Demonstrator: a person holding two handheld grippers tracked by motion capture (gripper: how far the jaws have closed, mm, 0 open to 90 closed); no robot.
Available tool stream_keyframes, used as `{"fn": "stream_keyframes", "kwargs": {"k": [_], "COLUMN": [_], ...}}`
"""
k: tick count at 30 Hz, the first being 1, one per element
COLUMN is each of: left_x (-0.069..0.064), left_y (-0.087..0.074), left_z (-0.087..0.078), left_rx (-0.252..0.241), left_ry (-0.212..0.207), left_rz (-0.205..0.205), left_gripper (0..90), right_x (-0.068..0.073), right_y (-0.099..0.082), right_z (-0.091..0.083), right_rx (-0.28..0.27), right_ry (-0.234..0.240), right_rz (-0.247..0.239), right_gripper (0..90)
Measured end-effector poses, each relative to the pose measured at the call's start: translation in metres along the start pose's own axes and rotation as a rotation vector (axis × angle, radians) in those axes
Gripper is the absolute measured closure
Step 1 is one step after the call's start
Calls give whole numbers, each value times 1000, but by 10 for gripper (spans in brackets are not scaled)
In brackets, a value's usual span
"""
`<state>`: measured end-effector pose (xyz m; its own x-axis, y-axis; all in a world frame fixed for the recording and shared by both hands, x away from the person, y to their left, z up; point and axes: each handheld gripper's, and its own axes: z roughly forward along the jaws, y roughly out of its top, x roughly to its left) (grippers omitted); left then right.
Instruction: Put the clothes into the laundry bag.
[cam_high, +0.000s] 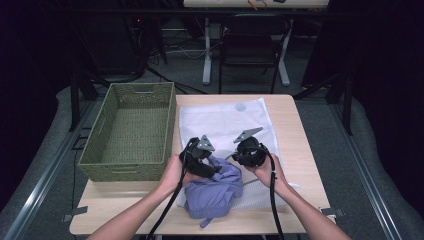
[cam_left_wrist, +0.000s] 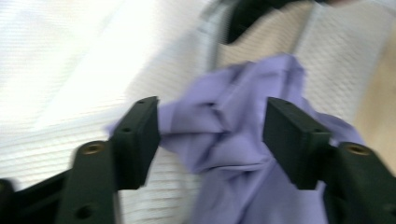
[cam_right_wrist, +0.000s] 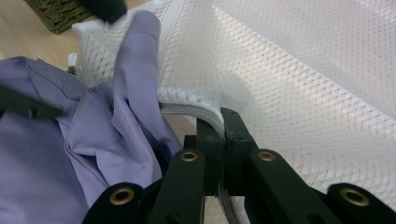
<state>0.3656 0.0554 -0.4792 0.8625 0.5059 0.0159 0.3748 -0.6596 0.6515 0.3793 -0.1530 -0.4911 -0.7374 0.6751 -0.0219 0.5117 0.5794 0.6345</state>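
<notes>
Stuffing step: purple garment (cam_high: 216, 187) lies bunched at lower centre of the worktop (cam_high: 295, 125), partly on the white mesh laundry bag (cam_high: 220, 122). Right tool (cam_right_wrist: 219, 135) is clamped together on the bag's zipper rim. Left tool (cam_left_wrist: 212, 140) is apart, cloth between the jaws — probably unpinched, view blurred. Next: regrip cloth, push it into the opening. No readable writing.

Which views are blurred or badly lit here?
High view: dark surroundings, table lit, sharp. Left gripper view: motion-blurred, mesh bag glaring white behind the shirt. Right gripper view: sharp at the tongs, slight blur at left edge.
</notes>
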Motion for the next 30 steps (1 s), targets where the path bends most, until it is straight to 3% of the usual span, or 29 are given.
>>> {"fn": "stream_keyframes", "kwargs": {"k": [2, 5, 8, 10, 12, 17, 19, 22, 26, 30], "left_x": [6, 15, 17, 13, 6, -16, -20, -24, -34, -24], "left_y": [-1, -7, -13, -13, -11, -2, 0, 1, 4, -2], "left_z": [4, 19, 30, 31, 29, 31, 38, 45, 36, 48], "left_rx": [9, 60, 53, 35, 36, 19, 24, 28, 15, 74], "left_ry": [6, -38, -99, -115, -114, -153, -152, -187, -188, -176], "left_rz": [-20, -33, -53, -34, 6, 62, 65, 64, 111, 55], "left_gripper": [283, 345, 584, 748, 846, 871, 871, 869, 843, 733], "right_x": [1, 1, 2, 1, 1, 0, 1, 2, -1, 1], "right_y": [1, 1, 1, 1, 1, 2, 2, 3, 2, 2], "right_z": [1, 2, 2, 2, 2, 2, 1, -2, -1, -3], "right_rx": [4, 3, 5, 2, 0, -3, -3, -14, -14, -25], "right_ry": [-2, 2, 2, 3, 4, -2, 0, -6, -9, -1], "right_rz": [-1, -5, -3, -3, -3, -1, -7, -3, 6, 8], "right_gripper": [874, 874, 875, 874, 874, 874, 875, 874, 874, 874]}}
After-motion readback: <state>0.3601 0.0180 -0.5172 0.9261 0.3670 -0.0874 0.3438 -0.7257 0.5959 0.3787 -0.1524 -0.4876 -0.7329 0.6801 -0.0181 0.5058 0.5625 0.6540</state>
